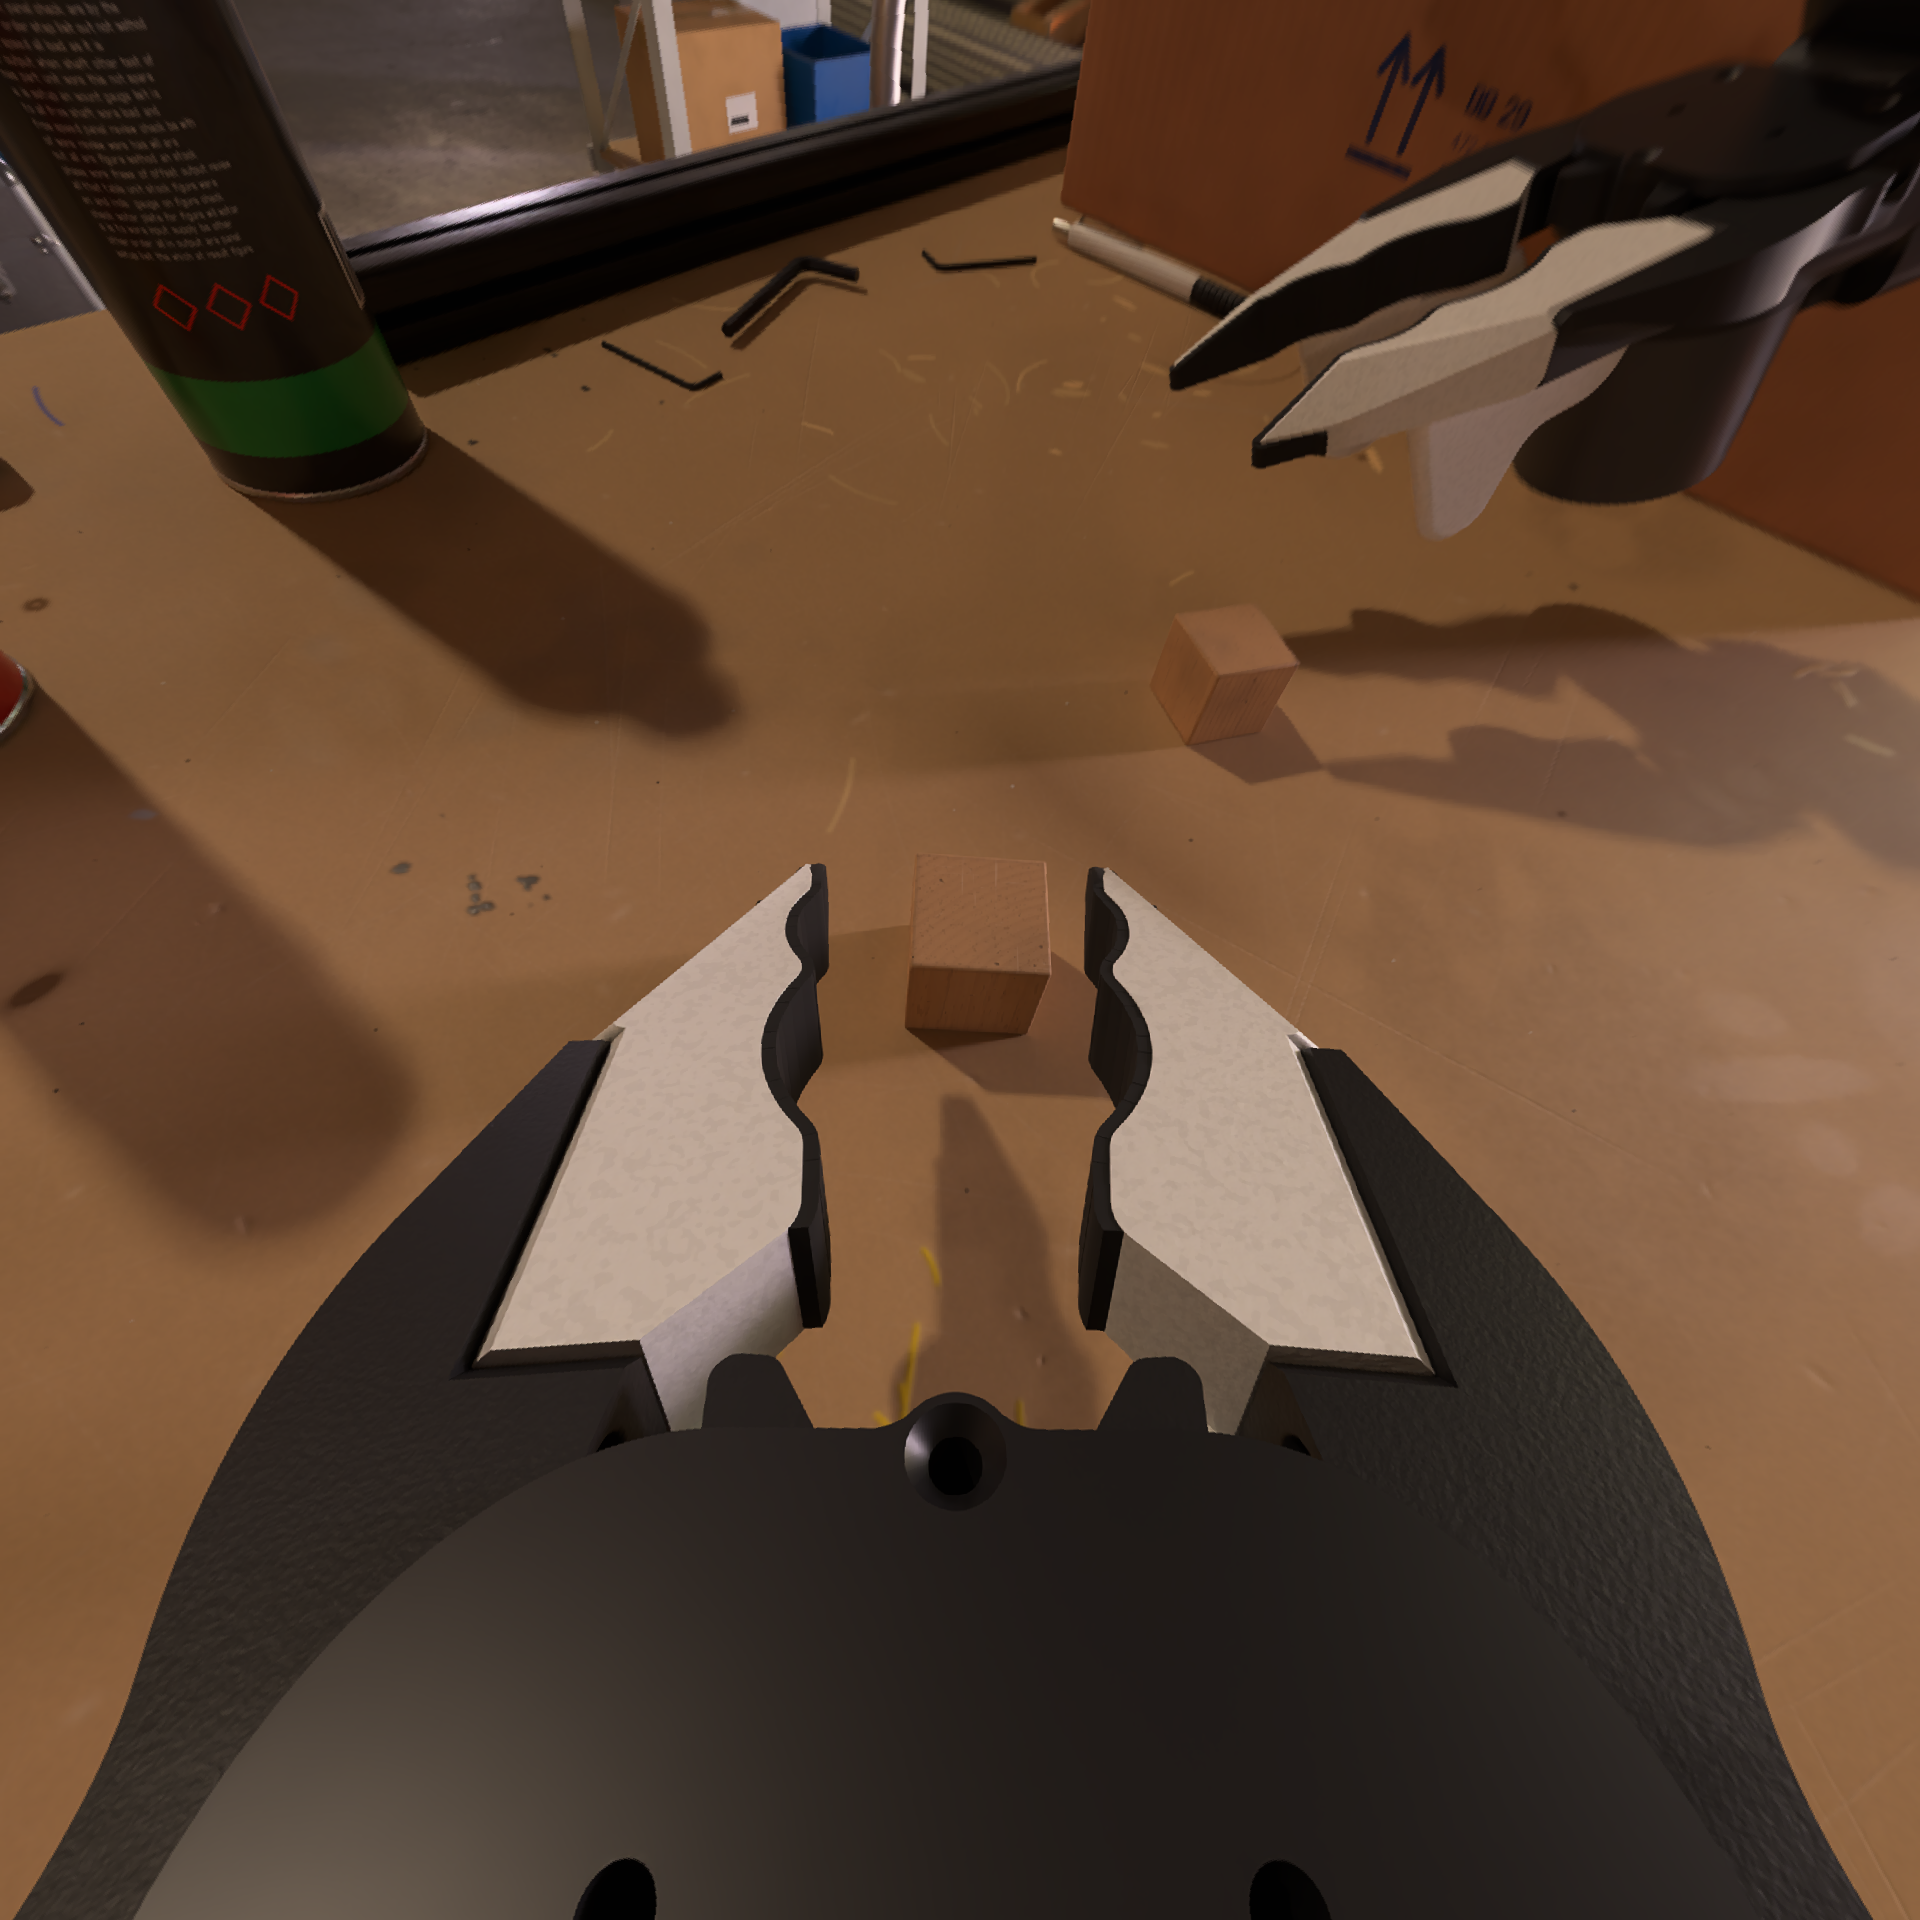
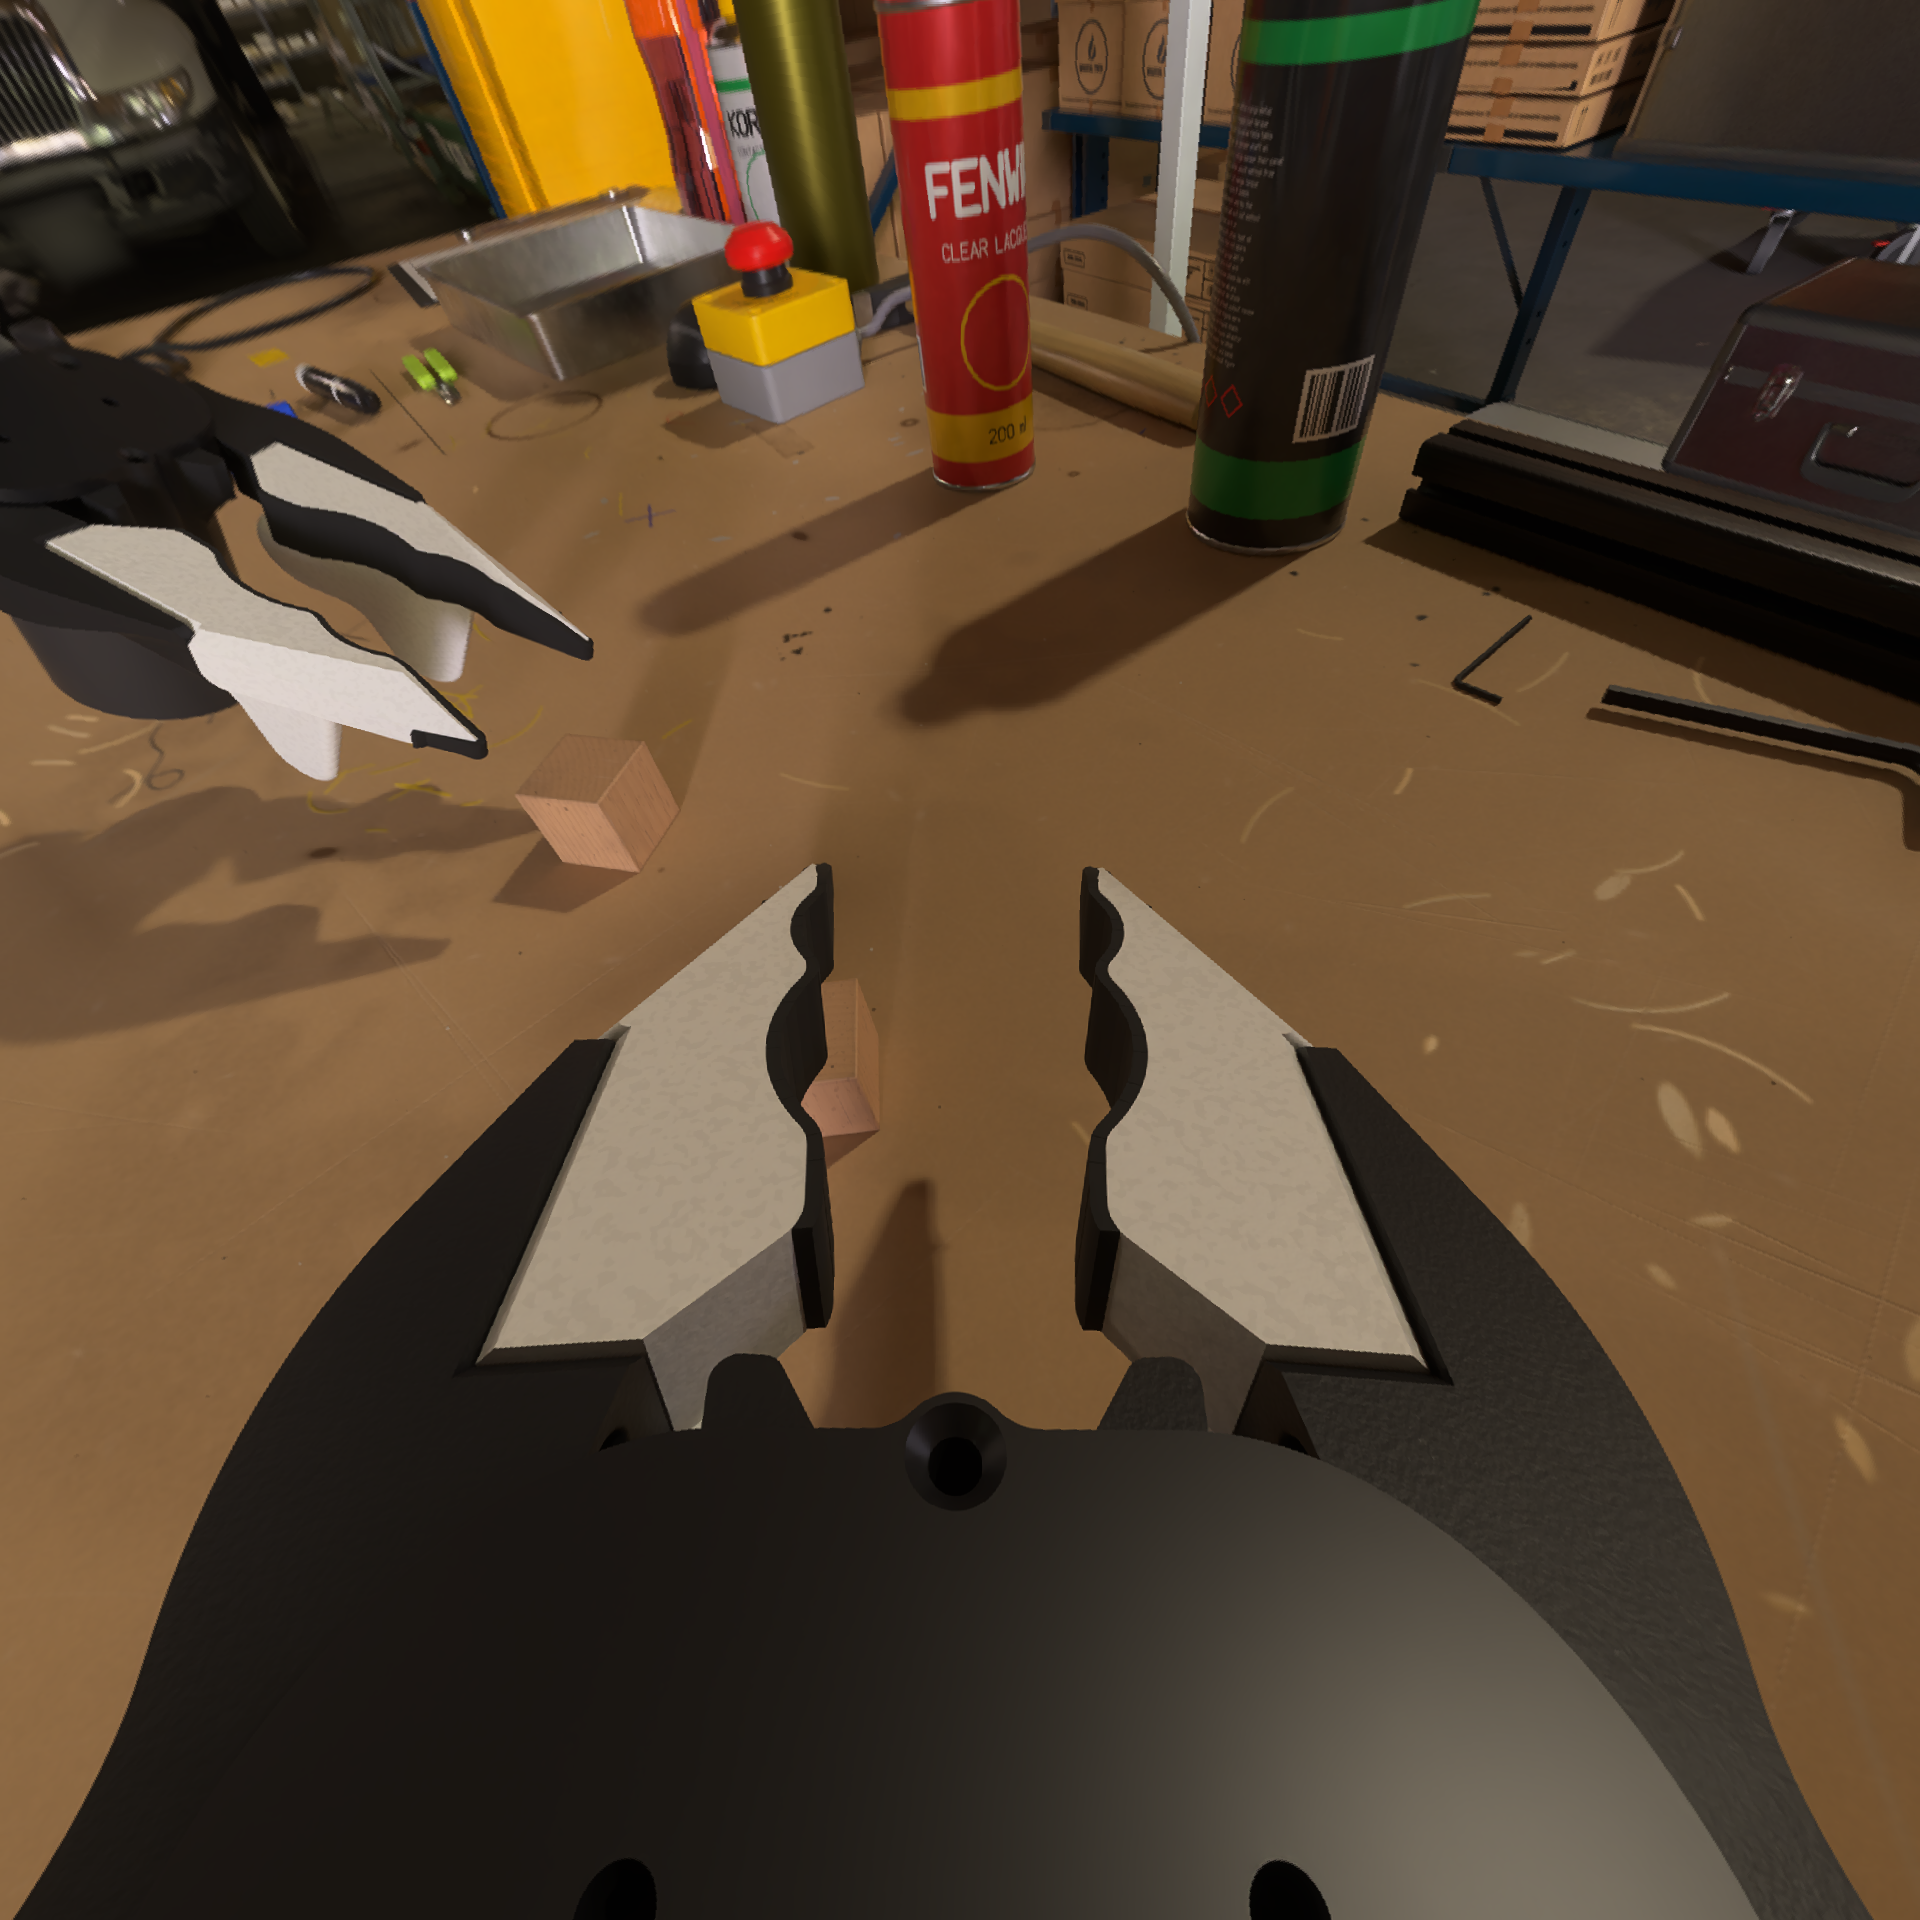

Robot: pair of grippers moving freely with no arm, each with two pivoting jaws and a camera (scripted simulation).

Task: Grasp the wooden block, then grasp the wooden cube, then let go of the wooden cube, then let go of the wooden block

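A wooden block [image 1: 977, 945] lies on the brown tabletop [image 1: 623, 1039], seen between the fingertips of my left gripper [image 1: 956, 883], which is open and hovers above it without touching. The block also shows in the right wrist view [image 2: 597, 800], just past the left gripper [image 2: 532, 696]. A wooden cube [image 1: 1224, 673] lies farther right, below my right gripper [image 1: 1216, 416], which is open and empty. In the right wrist view the cube [image 2: 847, 1070] is partly hidden behind the left finger of the right gripper [image 2: 956, 883].
A dark spray can with a green band [image 1: 260, 260] [image 2: 1299, 312] and a red spray can [image 2: 971, 260] stand at the back. A cardboard box [image 1: 1351, 104], hex keys [image 1: 790, 291], a marker [image 1: 1143, 265], a metal tray [image 2: 561, 281], a yellow button box [image 2: 779, 332] and a black rail [image 2: 1662, 540] ring the work area.
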